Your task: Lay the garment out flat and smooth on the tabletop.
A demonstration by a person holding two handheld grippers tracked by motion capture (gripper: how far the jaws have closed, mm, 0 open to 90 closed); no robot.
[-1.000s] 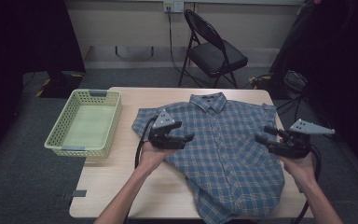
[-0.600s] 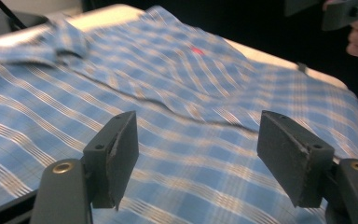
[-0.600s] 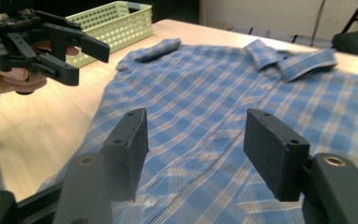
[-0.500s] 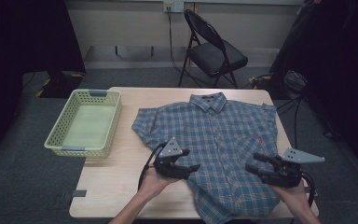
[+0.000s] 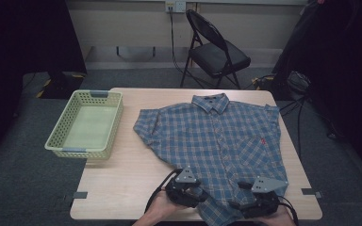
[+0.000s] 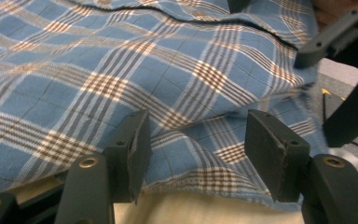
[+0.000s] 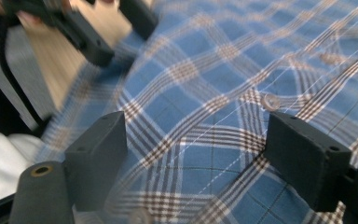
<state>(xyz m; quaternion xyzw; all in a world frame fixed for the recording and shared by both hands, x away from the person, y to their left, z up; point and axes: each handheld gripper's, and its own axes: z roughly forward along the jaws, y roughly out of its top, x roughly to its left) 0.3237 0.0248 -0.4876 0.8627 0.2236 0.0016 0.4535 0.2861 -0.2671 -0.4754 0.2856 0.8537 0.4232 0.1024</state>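
High view: a blue plaid shirt (image 5: pixel 217 146) lies spread flat, front up, on a wooden table (image 5: pixel 122 188); its collar points to the far edge, its hem to the near edge where the person stands.
Landmark: the shirt; every place below is given relative to it.
Basket: a pale green basket (image 5: pixel 86 123) stands well apart from the shirt's left sleeve, at the table's left edge.
Chair: a black folding chair (image 5: pixel 214 52) stands beyond the collar, off the table.
Left gripper (image 5: pixel 185 190): at the shirt's near hem, on its left corner, held in the person's left hand (image 5: pixel 158 212).
Right gripper (image 5: pixel 257 200): at the same hem, toward its right corner, near the left gripper but apart from it.
Left gripper view: the left gripper (image 6: pixel 196 149) stands moderately wide, having just been closing; the shirt's (image 6: pixel 168 70) hem edge runs across the gap between its two pads, and I cannot see the pads pressing on the cloth. Bare tabletop shows just under the hem.
Right gripper view: the right gripper (image 7: pixel 196 154) stands wide, having just been opening; the shirt's (image 7: pixel 223 84) button placket lies between and below the pads, and neither pad pinches it. One button (image 7: pixel 270 101) sits just beside the right-hand pad.
Cloth: a fold ridge crosses the shirt just beyond the left gripper.
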